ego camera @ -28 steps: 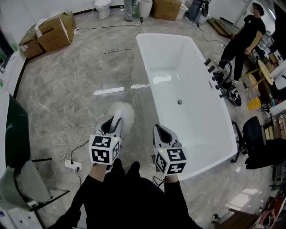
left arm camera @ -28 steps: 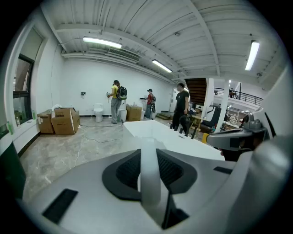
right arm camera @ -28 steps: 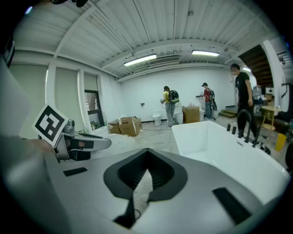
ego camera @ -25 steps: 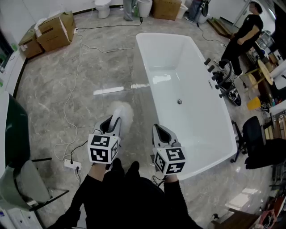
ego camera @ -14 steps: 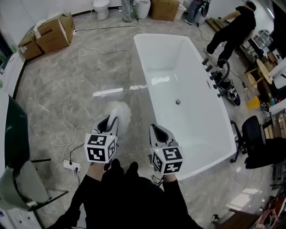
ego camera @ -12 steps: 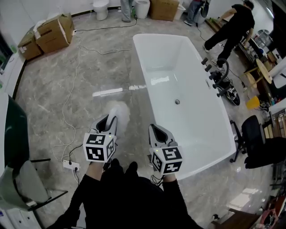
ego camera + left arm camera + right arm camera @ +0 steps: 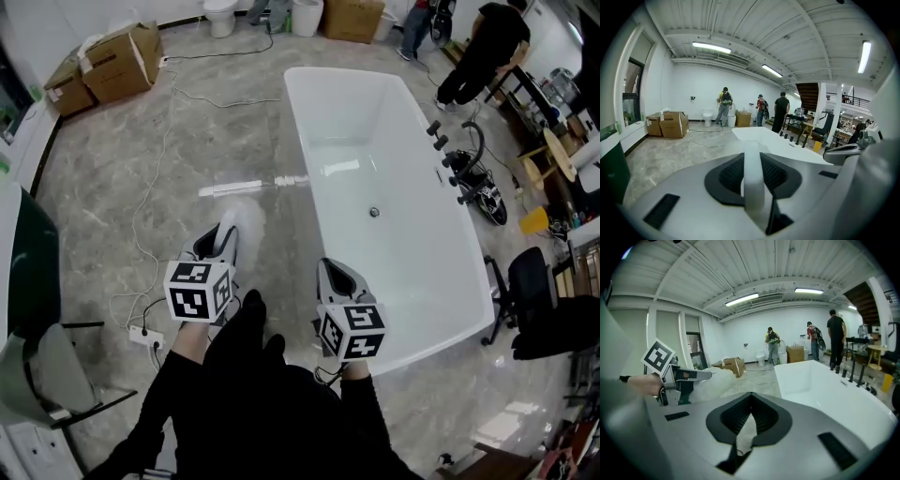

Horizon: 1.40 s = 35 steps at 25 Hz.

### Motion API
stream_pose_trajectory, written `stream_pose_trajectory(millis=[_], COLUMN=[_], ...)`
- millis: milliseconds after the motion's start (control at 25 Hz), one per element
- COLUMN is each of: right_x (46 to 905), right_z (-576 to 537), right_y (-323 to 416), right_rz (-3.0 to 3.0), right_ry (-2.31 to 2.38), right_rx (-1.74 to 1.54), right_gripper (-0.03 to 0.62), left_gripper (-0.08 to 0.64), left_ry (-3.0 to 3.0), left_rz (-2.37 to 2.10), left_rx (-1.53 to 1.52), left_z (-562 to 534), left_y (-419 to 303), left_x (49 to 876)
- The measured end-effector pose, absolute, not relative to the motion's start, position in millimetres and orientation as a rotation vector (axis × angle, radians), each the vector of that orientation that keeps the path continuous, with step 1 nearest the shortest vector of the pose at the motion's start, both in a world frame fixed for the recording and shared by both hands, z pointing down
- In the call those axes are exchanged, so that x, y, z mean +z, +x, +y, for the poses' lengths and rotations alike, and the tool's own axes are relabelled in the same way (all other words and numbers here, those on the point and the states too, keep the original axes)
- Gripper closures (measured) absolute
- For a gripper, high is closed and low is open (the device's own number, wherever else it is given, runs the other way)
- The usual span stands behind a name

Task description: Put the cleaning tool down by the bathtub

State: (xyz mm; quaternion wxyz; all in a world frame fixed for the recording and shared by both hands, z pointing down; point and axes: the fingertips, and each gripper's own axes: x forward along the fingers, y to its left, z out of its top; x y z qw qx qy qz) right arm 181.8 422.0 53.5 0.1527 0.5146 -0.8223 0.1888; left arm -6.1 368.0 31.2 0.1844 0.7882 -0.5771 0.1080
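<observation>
Head view: my left gripper [image 7: 223,240] is out over the grey floor [image 7: 112,178], just left of the bathtub [image 7: 394,141]. The cleaning tool [image 7: 244,217] sticks forward from it, with its fluffy white head past the jaw tips. My right gripper [image 7: 334,270] hangs beside the tub's near corner, close to the rim, and carries nothing.

Left gripper view: the tool's white handle [image 7: 753,183] runs straight up between the jaws, which are clamped on it at a middling width (the handle keeps them from closing further). The tub lies ahead and to the right.

Right gripper view: these jaws meet at the tips with nothing between them. Off to the left I can see the other gripper, with the fluffy head just beyond it. The head looks to be up at gripper height, not resting on the floor.

My read is that the carrying is done, since the tool is already next to the tub. What's left is lowering it to the floor alongside the tub and letting go.
</observation>
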Motion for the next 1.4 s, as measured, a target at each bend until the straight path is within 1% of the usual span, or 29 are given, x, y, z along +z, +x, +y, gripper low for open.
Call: stream_pose_trajectory(millis=[240, 400, 760, 1080, 1400], right_x=[55.5, 58.3, 76.8, 70.0, 89.6], right_z=[396.3, 358.1, 228.0, 120.6, 81.3], right_y=[177.4, 167.2, 128.9, 81.5, 47.4], right_rz=[-2.357, -2.355, -2.274, -2.247, -2.229], right_ry=[1.473, 1.486, 1.508, 1.512, 1.436], right_rx=[0.544, 0.542, 0.579, 0.539, 0.563], right_gripper=[0.592, 0.592, 0.592, 0.592, 0.592], left_gripper=[0.46, 0.46, 0.46, 0.46, 0.46], left_ry=[2.212, 2.208, 2.219, 2.188, 2.14], left_rz=[-1.623, -1.581, -1.513, -1.483, -1.472], left_rx=[0.293, 0.278, 0.299, 0.308, 0.3], left_z=[339.0, 299.5, 164.9, 67.9, 15.6], left_y=[-11.7, -19.2, -52.2, -96.4, -124.3], left_x=[35.8, 43.3, 63.4, 80.8, 97.6])
